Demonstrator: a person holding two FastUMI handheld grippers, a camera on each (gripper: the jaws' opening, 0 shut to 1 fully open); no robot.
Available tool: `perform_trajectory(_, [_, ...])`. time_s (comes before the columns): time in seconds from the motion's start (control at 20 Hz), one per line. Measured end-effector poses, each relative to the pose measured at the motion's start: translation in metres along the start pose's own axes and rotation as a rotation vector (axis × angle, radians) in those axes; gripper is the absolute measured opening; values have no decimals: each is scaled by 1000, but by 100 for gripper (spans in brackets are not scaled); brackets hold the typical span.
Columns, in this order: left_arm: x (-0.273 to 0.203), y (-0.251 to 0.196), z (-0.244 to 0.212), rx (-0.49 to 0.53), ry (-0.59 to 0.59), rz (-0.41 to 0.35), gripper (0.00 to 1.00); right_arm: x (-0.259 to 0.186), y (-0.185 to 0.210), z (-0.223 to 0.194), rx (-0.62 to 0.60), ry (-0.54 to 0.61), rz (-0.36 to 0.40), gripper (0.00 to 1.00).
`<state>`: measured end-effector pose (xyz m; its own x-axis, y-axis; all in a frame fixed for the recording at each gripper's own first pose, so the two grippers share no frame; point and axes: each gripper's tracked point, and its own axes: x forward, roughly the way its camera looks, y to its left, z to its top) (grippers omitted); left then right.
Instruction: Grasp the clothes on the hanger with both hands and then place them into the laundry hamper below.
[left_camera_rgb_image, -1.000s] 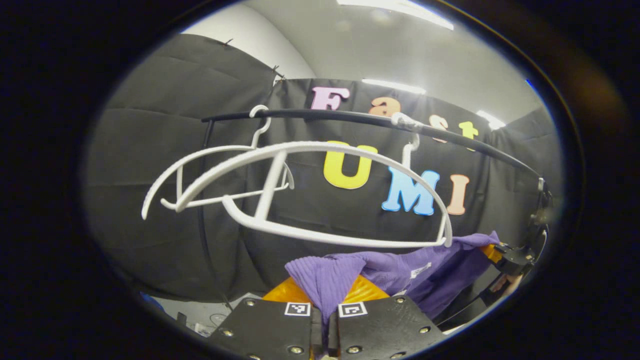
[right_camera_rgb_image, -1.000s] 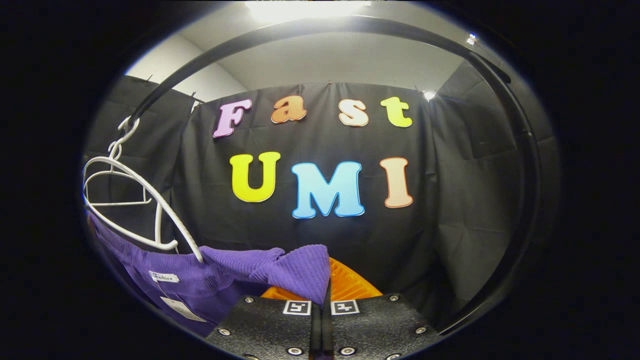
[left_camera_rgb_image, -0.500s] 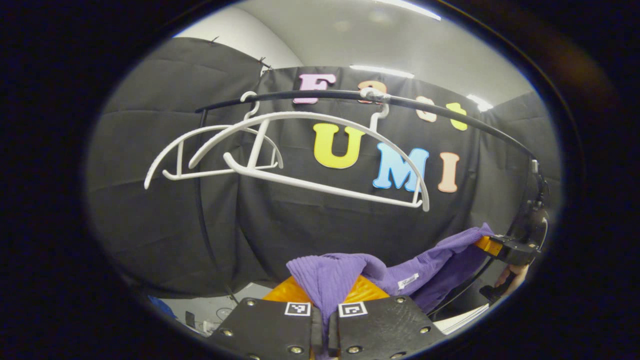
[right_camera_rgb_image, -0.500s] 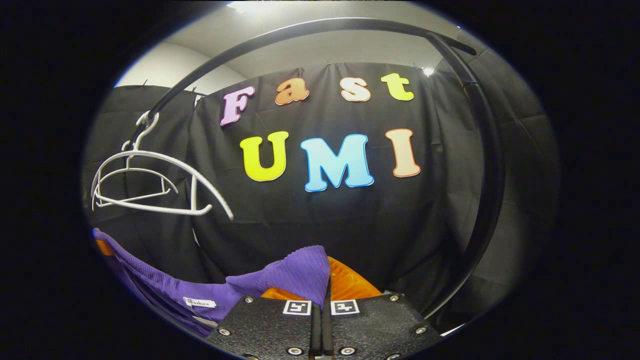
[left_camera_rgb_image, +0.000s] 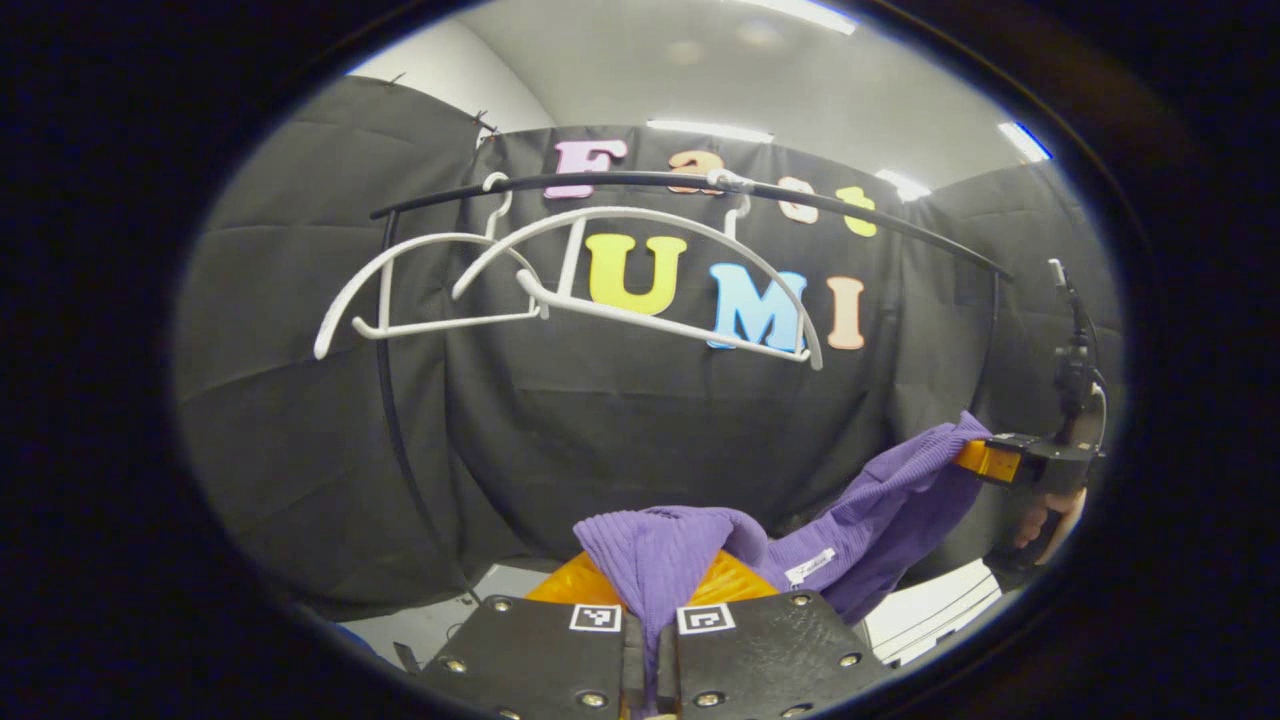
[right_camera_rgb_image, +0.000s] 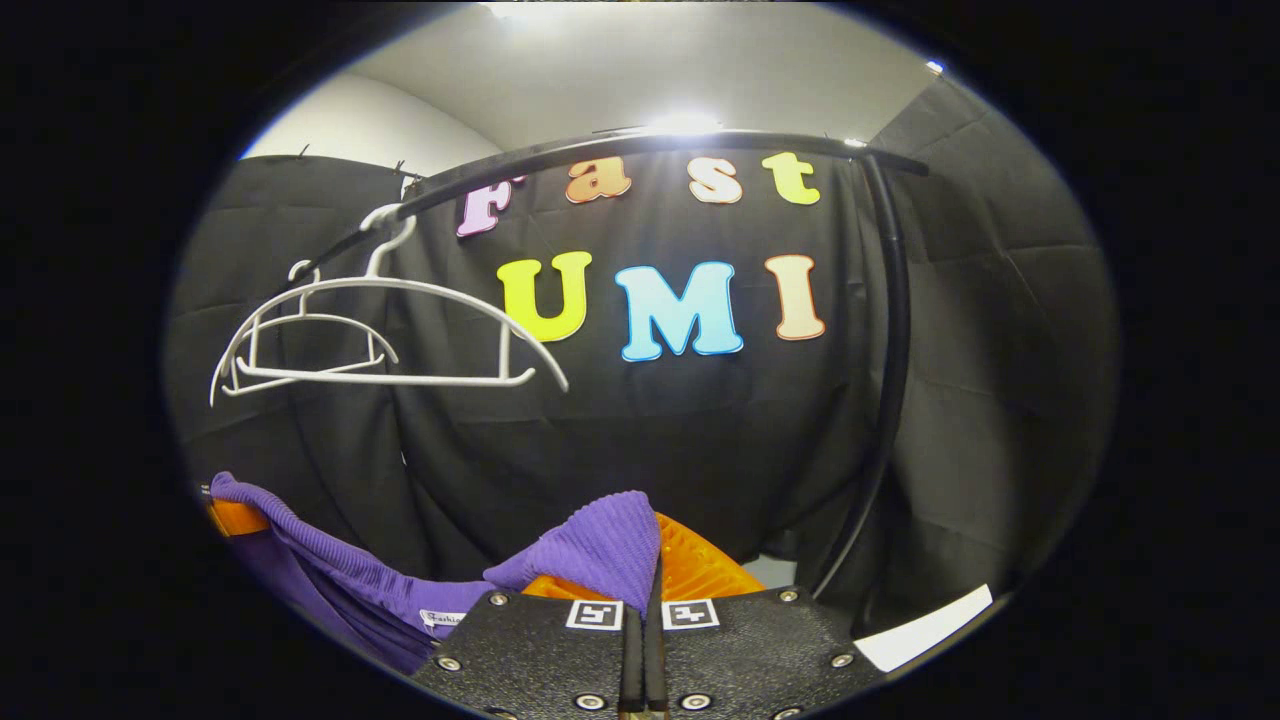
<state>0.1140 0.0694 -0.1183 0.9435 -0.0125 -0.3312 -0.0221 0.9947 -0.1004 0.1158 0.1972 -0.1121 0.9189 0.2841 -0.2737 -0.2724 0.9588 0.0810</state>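
The purple ribbed-knit garment (left_camera_rgb_image: 880, 500) is being held clear of the two white plastic hangers (left_camera_rgb_image: 640, 280) on the black metal rail (left_camera_rgb_image: 560, 183), slung between both tools. The left gripper (left_camera_rgb_image: 648, 600) is clamped on one bunched shoulder, jaws together on the cloth; the right gripper (right_camera_rgb_image: 645, 585) is pinching the other likewise. For a good placement (the hamper is presumably below, out of sight), both grips are best kept closed and lowered evenly, so that the sagging middle is being fed in first.
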Motion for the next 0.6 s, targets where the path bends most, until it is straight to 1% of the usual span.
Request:
perform_trajectory(0.1, [-13, 6, -16, -15, 22, -40, 5, -24, 15, -16, 21, 28, -10, 0])
perform_trajectory(0.2, [-23, 15, -33, -10, 49, -62, 5, -42, 32, -35, 34, 75, -10, 0])
perform_trajectory(0.25, [-27, 20, -43, -6, 66, -65, 12, -48, 38, -45, 30, 102, -10, 0])
perform_trajectory(0.35, [-35, 29, -63, 0, 100, -72, 12, -59, 51, -62, 12, 143, 3, 0])
perform_trajectory(0.4, [-37, 35, -75, 2, 117, -69, 5, -62, 57, -73, 7, 169, 13, 0])
perform_trajectory(0.6, [-33, 44, -134, 17, 210, -72, 5, -69, 74, -134, 38, 311, 47, 0])
